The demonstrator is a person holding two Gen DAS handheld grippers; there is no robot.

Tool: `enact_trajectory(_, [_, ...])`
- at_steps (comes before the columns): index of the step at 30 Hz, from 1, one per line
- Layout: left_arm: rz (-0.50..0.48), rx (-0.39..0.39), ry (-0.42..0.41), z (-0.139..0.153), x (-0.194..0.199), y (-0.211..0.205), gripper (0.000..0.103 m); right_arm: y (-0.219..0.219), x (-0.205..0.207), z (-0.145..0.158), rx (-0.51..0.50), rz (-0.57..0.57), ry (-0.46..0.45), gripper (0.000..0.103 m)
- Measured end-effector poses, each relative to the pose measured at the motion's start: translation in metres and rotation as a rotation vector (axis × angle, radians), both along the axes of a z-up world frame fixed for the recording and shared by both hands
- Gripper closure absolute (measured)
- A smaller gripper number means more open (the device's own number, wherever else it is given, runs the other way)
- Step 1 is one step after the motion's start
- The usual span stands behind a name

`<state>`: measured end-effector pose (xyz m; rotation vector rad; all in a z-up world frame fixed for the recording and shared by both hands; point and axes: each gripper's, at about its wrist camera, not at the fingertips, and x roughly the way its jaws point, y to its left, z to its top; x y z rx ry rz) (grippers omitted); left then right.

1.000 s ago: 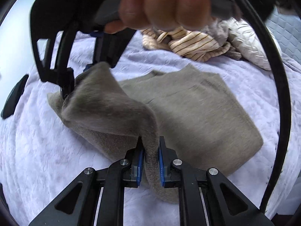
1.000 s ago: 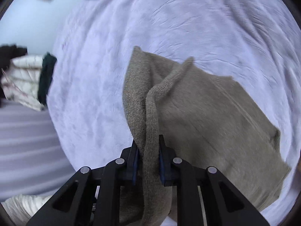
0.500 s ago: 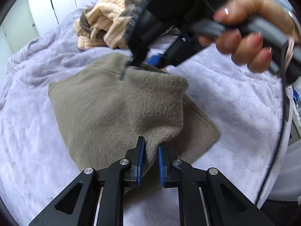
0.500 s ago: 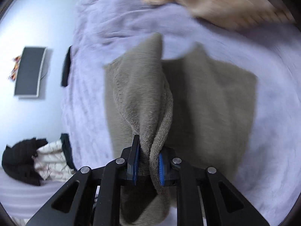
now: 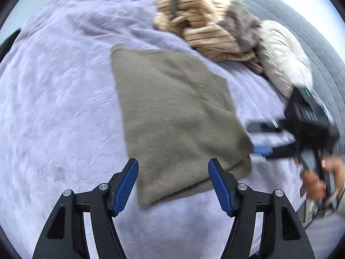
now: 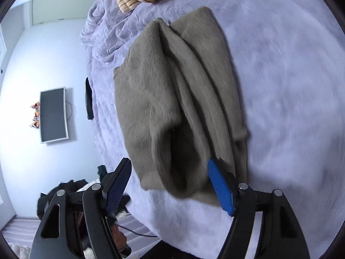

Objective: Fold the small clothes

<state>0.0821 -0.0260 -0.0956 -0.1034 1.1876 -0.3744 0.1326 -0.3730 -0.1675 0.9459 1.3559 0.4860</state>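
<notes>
Both of my grippers have just been opening, and nothing is pinched between the pads now. My left gripper (image 5: 173, 182) stands with its jaws spread wide over the near edge of the taupe fuzzy knit garment (image 5: 176, 116), which lies folded into a rough rectangle on the lavender plush blanket (image 5: 54, 108). In the left wrist view its long axis runs from about 11 o'clock down to 5 o'clock, near end right between my left fingertips. My right gripper (image 6: 170, 185) is open too. The garment's rumpled end sits in the gap, the blue pad (image 6: 220, 188) just beside the cloth, and I can't tell if it touches. From that side the folds run up toward 12 o'clock. In the left view, my right hand (image 5: 319, 172) is out at 3 o'clock, just off the garment's right corner. The striped tan pile of clothes (image 5: 204, 28) waits at 1 o'clock. I'd say the left gripper is better placed for smoothing or the next fold.
</notes>
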Motion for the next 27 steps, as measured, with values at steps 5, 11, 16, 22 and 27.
enact_trajectory(5, [0.121, 0.022, 0.085, -0.031, 0.032, 0.019, 0.036, 0.013, -0.003, -0.017, -0.017, 0.021, 0.015, 0.027])
enact_trajectory(11, [0.156, 0.034, 0.065, -0.031, 0.046, 0.023, 0.036, 0.025, 0.015, 0.009, -0.125, -0.005, -0.067, 0.091])
enact_trajectory(16, [0.102, 0.1, 0.163, -0.064, 0.035, 0.008, 0.034, 0.013, -0.019, -0.003, -0.185, -0.013, -0.035, 0.091])
enact_trajectory(22, [0.092, 0.11, 0.187, -0.08, 0.026, 0.0, 0.034, -0.001, -0.023, -0.004, -0.221, 0.001, -0.032, 0.062])
enact_trajectory(27, [0.091, 0.115, 0.201, -0.081, 0.031, -0.005, 0.034, -0.022, 0.018, 0.026, -0.207, -0.051, -0.152, 0.05])
